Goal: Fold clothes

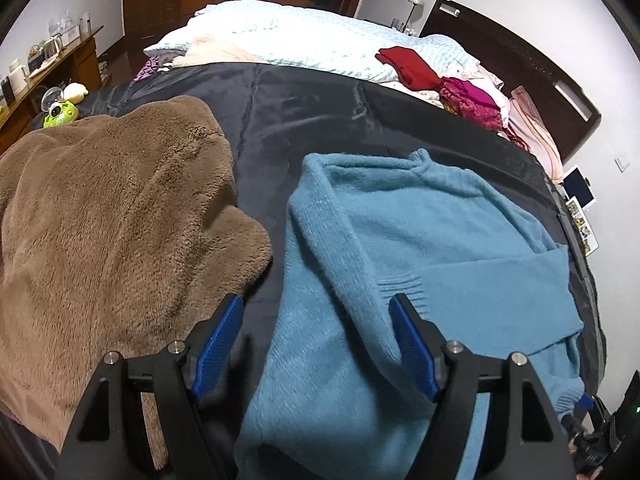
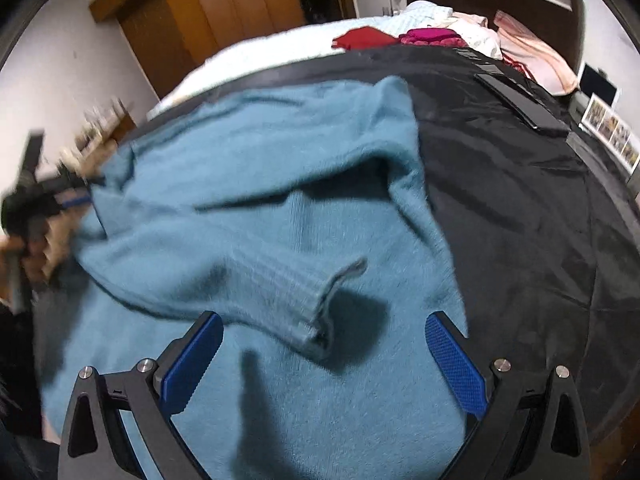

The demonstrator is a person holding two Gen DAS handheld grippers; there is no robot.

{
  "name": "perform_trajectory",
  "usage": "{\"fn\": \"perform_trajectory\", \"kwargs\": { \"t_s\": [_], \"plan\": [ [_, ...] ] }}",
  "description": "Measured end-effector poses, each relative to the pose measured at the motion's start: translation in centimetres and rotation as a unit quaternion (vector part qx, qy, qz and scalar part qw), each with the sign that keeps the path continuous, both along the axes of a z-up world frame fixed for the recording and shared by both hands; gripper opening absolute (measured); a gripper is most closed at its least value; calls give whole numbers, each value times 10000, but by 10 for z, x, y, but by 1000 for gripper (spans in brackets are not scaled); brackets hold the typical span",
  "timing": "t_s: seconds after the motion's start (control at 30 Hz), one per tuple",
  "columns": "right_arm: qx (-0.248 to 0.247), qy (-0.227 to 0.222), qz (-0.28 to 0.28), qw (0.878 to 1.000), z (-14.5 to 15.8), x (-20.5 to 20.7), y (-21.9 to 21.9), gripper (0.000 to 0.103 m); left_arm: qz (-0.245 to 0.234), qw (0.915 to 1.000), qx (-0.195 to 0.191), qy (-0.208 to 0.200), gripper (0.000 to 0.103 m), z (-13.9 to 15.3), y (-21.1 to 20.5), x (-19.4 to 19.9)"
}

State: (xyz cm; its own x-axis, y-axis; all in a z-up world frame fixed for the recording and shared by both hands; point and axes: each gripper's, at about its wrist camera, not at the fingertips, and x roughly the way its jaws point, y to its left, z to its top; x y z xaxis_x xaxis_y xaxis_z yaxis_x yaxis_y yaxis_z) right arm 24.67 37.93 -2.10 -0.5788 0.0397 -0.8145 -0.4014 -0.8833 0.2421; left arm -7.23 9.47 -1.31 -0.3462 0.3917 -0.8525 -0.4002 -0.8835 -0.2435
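Note:
A teal knit sweater (image 1: 420,232) lies on a black sheet (image 1: 320,120) over the bed, with both sleeves folded across its body. My left gripper (image 1: 318,308) is open and empty, hovering over the sweater's left sleeve. In the right wrist view the sweater (image 2: 260,160) fills the middle, and a sleeve cuff (image 2: 316,312) lies between the fingers of my right gripper (image 2: 324,328), which is open and holds nothing. The left gripper (image 2: 44,200) shows blurred at the sweater's far left edge.
A brown fleece garment (image 1: 108,220) lies left of the sweater. Red (image 1: 408,64) and magenta (image 1: 472,100) clothes are piled by the dark headboard (image 1: 520,52). A pale quilt (image 1: 280,36) covers the far bed. A desk (image 1: 52,68) stands at the left. A green toy (image 1: 60,114) sits nearby.

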Motion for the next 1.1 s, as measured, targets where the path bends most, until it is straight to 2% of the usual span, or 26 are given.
{"fn": "perform_trajectory", "kwargs": {
  "t_s": [0.17,0.23,0.3,0.43,0.57,0.6,0.63,0.67,0.7,0.73,0.83,0.9,1.0,1.1],
  "plan": [
    [-1132,449,-39,9926,-3,-6,22,103,-127,9992,190,-320,79,1,9,2],
    [-1339,480,-20,9898,-6,-10,23,102,-182,9988,163,-417,79,-1,16,3],
    [-1402,464,-2,9890,-8,-14,21,94,-227,9988,18,-435,79,-3,23,3],
    [-1380,416,84,9895,-10,-23,18,66,-239,9978,-301,-543,79,-10,36,-1],
    [-1156,308,248,9925,-12,-32,14,48,-253,9976,-422,-482,79,-13,43,-2],
    [-1076,319,301,9932,-11,-33,12,44,-226,9977,-451,-453,76,-14,44,-4],
    [-996,330,354,9939,-10,-34,10,37,-165,9979,-479,-409,67,-14,42,-5],
    [-916,341,407,9944,-10,-35,8,33,-103,9980,-506,-364,29,-15,40,-7],
    [-821,376,452,9949,-8,-35,6,30,-11,9982,-482,-363,16,-15,37,-10],
    [-705,443,486,9953,-4,-35,4,24,96,9985,-383,-381,16,-14,31,-13],
    [-270,725,593,9952,17,-37,-1,19,354,9989,-32,-307,14,-6,14,-18],
    [160,939,598,9936,35,-42,-5,11,538,9982,171,-190,13,4,2,-20],
    [755,1278,567,9873,63,-51,-8,10,806,9957,462,-5,14,21,-17,-27],
    [1085,1382,548,9829,74,-76,-6,10,923,9945,497,-38,14,22,-24,-39]
  ]
}}
